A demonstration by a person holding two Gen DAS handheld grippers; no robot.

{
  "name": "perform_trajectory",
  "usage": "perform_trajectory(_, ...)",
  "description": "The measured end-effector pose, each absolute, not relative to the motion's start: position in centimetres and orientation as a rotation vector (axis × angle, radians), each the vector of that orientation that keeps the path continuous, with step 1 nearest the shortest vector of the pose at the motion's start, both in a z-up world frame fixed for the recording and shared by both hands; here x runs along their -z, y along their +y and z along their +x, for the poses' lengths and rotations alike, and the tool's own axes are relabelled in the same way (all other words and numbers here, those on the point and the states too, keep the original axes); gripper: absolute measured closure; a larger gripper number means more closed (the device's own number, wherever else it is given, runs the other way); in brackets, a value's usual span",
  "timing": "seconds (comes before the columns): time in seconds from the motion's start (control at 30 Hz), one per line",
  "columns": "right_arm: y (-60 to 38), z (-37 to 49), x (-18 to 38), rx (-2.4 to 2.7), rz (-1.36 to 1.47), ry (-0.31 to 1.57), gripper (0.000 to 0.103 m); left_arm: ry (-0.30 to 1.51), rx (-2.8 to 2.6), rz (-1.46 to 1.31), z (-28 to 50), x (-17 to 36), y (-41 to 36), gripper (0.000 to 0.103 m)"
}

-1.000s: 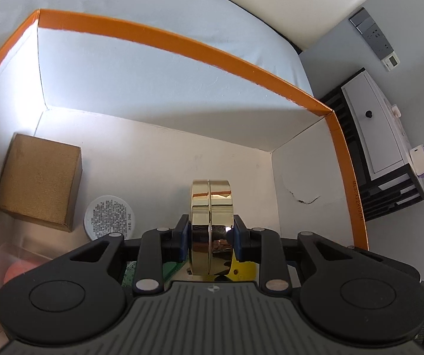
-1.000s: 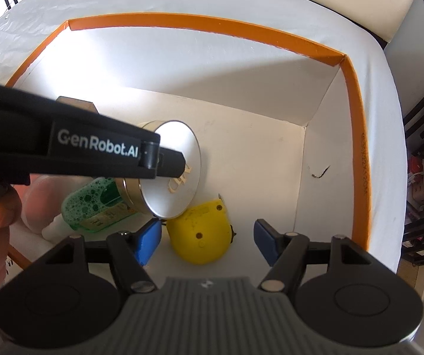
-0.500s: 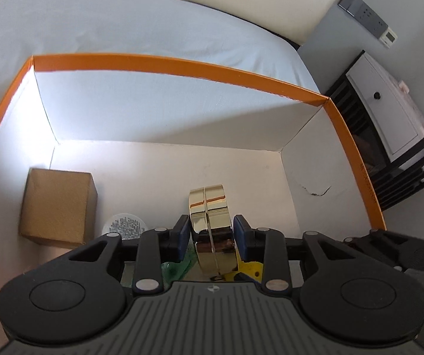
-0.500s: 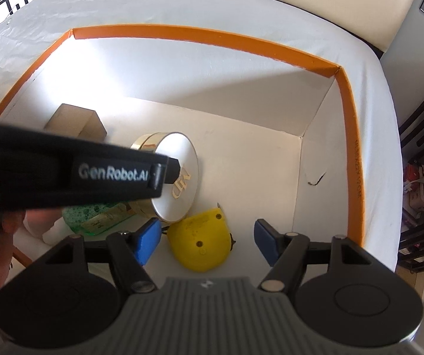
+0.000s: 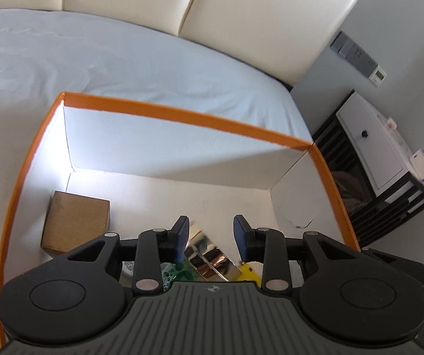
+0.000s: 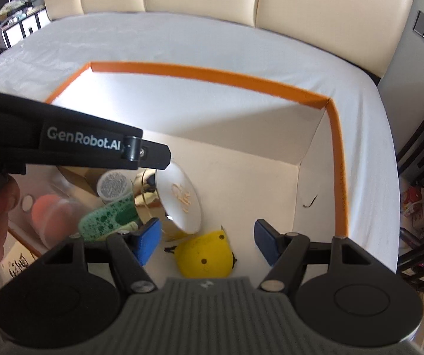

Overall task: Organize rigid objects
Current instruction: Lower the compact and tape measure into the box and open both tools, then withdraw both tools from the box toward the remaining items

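Note:
A round gold tin with a white lid (image 6: 179, 198) lies tilted inside the orange-rimmed white box (image 6: 212, 72), leaning against a green speckled bottle (image 6: 108, 219) and beside a yellow round toy (image 6: 204, 259). In the left wrist view the gold tin (image 5: 209, 259) sits below my open left gripper (image 5: 211, 238), which is raised above it and empty. My right gripper (image 6: 207, 242) is open and empty, hovering over the yellow toy. The left gripper's black body (image 6: 93, 148) crosses the right wrist view above the tin.
The box (image 5: 182, 115) rests on a white-sheeted bed. Inside it are also a brown cardboard cube (image 5: 75, 222), a small white jar (image 6: 114, 186) and a clear container with a pink item (image 6: 49, 213). A black and white bedside cabinet (image 5: 383, 183) stands to the right.
My left gripper opened and let go of the gold tin, then rose and pulled back. The tin now lies tilted in the box. The right gripper also rose a little.

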State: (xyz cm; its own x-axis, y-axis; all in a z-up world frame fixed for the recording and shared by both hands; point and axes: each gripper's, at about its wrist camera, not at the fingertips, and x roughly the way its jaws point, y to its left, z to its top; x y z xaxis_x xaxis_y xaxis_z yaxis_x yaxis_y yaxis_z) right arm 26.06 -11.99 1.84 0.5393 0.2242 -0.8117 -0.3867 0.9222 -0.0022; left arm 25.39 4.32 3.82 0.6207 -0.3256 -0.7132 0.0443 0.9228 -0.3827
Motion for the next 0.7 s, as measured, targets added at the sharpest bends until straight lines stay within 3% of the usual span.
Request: perform_trajectory(0.7, -17.8, 17.5, -6.8, -0.302, 0.066, 0.728, 0.045, 0.763, 0.192, -0.468, 15.3, -7.1, 7.3, 0.065)
